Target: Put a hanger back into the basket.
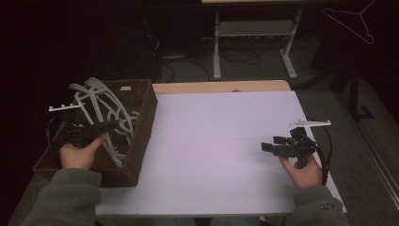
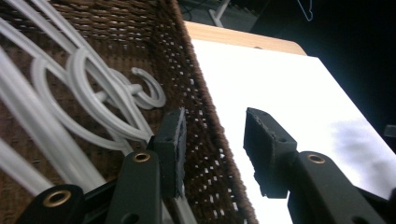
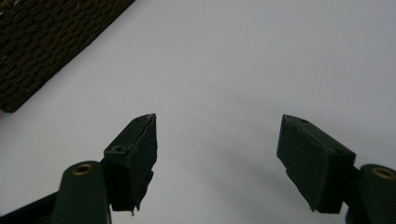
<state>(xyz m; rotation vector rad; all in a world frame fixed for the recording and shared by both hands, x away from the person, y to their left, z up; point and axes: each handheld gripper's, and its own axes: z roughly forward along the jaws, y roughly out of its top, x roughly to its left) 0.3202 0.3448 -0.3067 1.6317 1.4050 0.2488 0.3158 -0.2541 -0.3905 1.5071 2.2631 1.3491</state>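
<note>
White hangers [image 1: 101, 110] are lying piled in the wicker basket [image 1: 143, 127] in the high view. Left gripper [image 2: 212, 140] is straddling the basket wall, jaws parted, gripping nothing. Right gripper [image 3: 217, 154] is hovering over the white table [image 3: 233, 60], jaws spread.

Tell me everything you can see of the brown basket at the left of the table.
The brown basket is a deep rectangular bin of dark woven wicker, open at the top, standing upright on the white tabletop at its left edge. A small tan tag sits on its far wall. Inside lie several pale grey plastic hangers, tangled, their hooks and arms rising above the rim. The left gripper hangs over its right side with open jaws; in the left gripper view the basket's wall runs between them, with no pad pressing on it.
</note>
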